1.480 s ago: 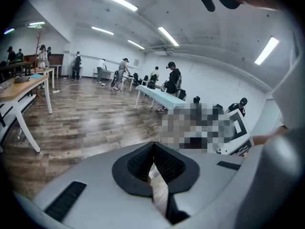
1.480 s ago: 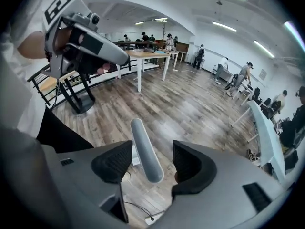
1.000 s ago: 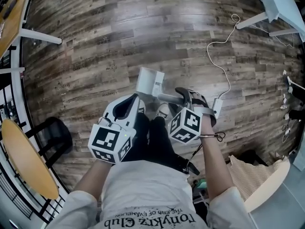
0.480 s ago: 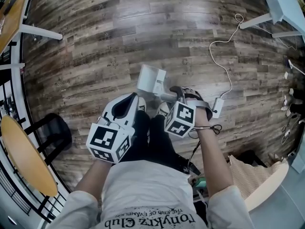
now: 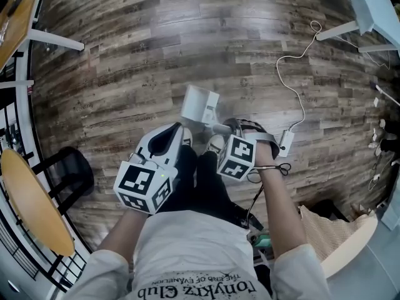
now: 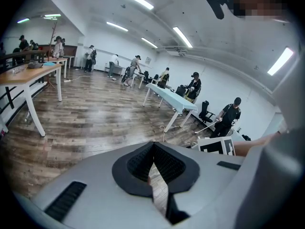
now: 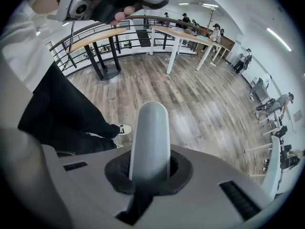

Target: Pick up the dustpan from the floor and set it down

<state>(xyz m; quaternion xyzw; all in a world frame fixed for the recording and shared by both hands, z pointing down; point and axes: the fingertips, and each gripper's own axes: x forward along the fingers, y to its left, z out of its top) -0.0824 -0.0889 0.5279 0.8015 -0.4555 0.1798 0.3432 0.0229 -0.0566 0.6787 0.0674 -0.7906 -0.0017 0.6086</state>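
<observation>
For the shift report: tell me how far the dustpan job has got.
Done: the right gripper is shut on the dustpan's handle. In hand: that grip; the dustpan looks not yet lifted off the floor. Remaining: lift it and set it down. The left gripper is shut, empty.

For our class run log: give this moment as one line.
right gripper: shut on dustpan handle | left gripper: shut, empty | dustpan: on floor
</observation>
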